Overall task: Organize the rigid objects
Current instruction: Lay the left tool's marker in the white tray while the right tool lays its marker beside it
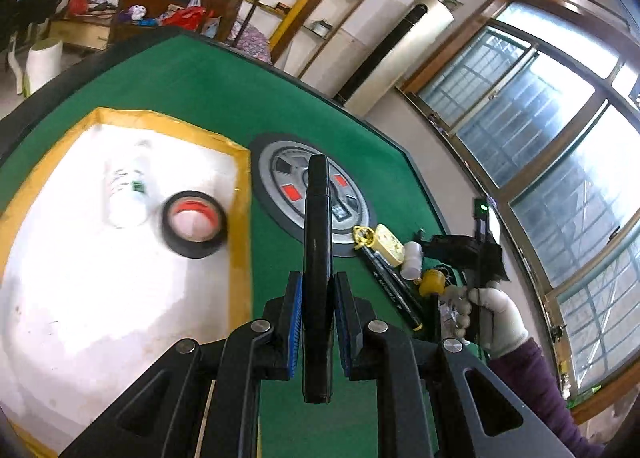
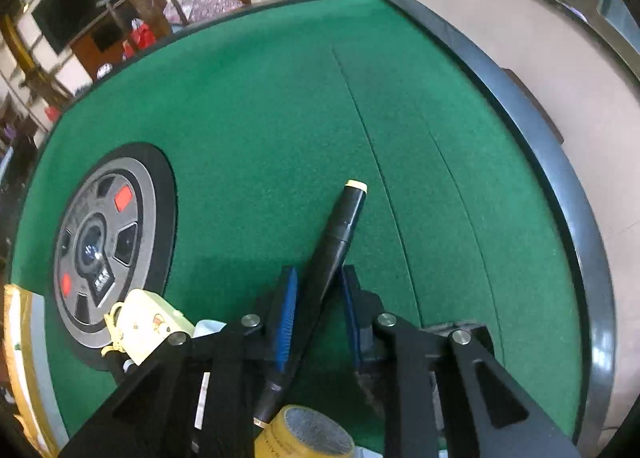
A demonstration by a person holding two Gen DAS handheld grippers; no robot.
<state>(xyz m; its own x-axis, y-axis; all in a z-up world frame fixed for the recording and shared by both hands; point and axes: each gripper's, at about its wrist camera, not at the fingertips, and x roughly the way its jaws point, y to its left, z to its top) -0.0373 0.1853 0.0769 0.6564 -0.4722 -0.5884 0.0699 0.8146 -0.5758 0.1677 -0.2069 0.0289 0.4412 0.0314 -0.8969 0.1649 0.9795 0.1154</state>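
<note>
Black pen [image 1: 317,258] sits clamped between the left gripper's [image 1: 317,322] blue pads [image 1: 294,322], pointing forward above the green table [image 1: 192,82], near the taped white sheet [image 1: 80,298] where a tape roll [image 1: 195,224] and blurred bottle [image 1: 128,194] lie. Right gripper [image 2: 318,314], held in a white-gloved hand [image 1: 494,316], straddles a second pen [image 2: 338,234] with a cream end; whether its pads actually pinch it is unclear. Writing on the table's pens is too small to read. A cream box [image 2: 150,324] is partly hidden.

A black marker [image 1: 317,258] stands clamped upright; another yellow-tipped black pen [image 2: 332,254] lies slanted on green felt [image 2: 280,118].
</note>
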